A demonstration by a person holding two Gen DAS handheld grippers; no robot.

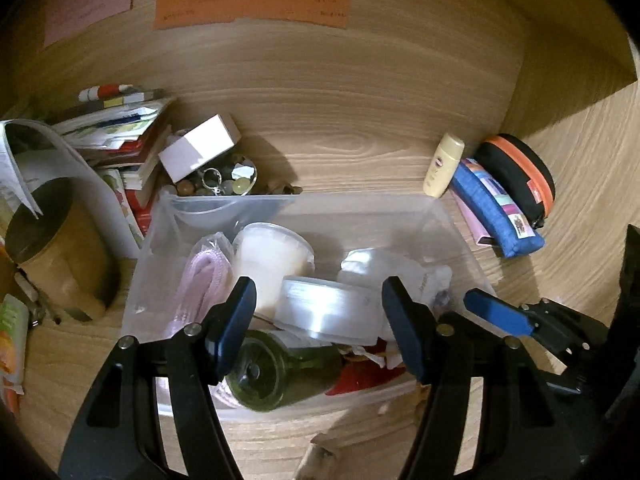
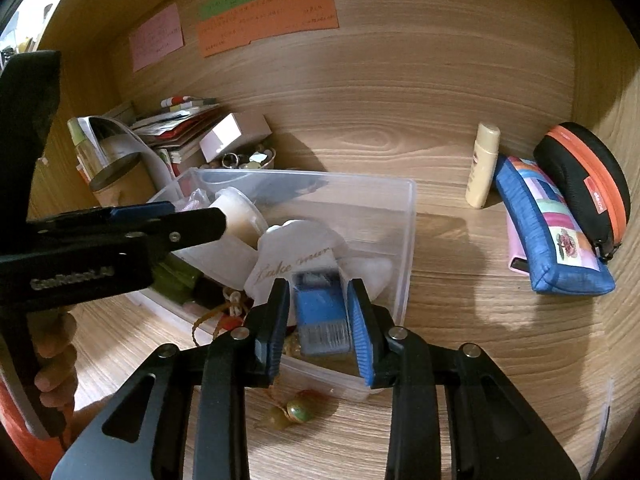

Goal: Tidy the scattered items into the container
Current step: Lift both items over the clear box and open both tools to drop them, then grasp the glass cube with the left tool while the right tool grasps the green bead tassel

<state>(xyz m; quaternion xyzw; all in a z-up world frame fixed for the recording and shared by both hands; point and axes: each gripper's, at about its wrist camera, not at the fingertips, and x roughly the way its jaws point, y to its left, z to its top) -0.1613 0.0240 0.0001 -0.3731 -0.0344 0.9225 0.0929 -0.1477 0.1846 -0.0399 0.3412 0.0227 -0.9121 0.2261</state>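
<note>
Your right gripper is clenched on a small blue-and-clear plastic block, held directly over the near right corner of the clear plastic storage bin on the wooden shelf. The block's long axis runs along your fingers, pointing into the bin, so the drop lies straight below and slightly ahead; release looks like the step in hand.

Your left gripper hangs spread wide and empty over the bin's near edge, above a dark green glass bottle and a flat clear round tub already inside.

What remains outside sits well off to the right, against the shelf's back right corner: a pale yellow squeeze bottle standing upright, a blue fabric pencil pouch with its long axis running from the back wall toward the front edge, and a black oval zip case with orange trim leaning behind it. Your right gripper is the nearer one for all three. A small green and amber bead charm lies on the shelf just in front of the bin, below your right fingers.
</note>
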